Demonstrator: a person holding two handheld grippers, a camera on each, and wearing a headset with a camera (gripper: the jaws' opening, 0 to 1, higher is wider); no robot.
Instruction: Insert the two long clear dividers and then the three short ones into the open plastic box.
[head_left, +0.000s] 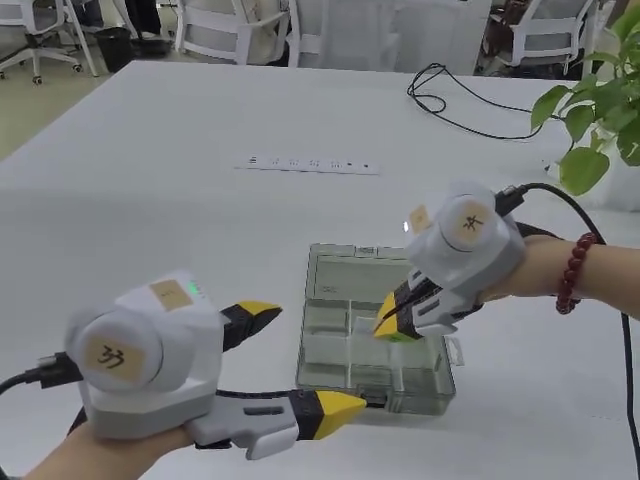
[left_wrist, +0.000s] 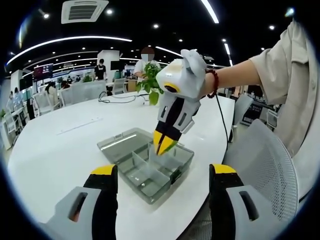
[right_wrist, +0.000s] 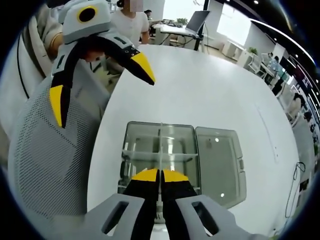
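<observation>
While I look down through the headset, the open plastic box (head_left: 410, 388) sits on the white counter (head_left: 180, 210), near me and a little right of centre, with its lid (head_left: 350, 262) laid back flat on the far side. My right hand-held gripper (head_left: 388, 326) hangs over the box and points down into it, its jaws pressed together. In the right gripper view a thin clear divider (right_wrist: 161, 142) runs straight out from between them, pinched by its edge and standing upright along the middle of the box (right_wrist: 126, 155). A crosswise divider (right_wrist: 145, 156) meets it at a right angle, so the tray reads as split into compartments.

My left hand-held gripper (head_left: 298, 360) is spread wide, low and just left of the box. Its nearer jaw reaches the near left corner, though I cannot tell whether it touches. From the left gripper view the box (left_wrist: 150, 192) lies ahead between those open jaws, and the right hand-held gripper (left_wrist: 162, 145) dips into it from above.

Farther off on the counter lie a white power strip (head_left: 310, 163) and a looped black cable (head_left: 450, 100), with a green plant (head_left: 600, 110) at the far right
</observation>
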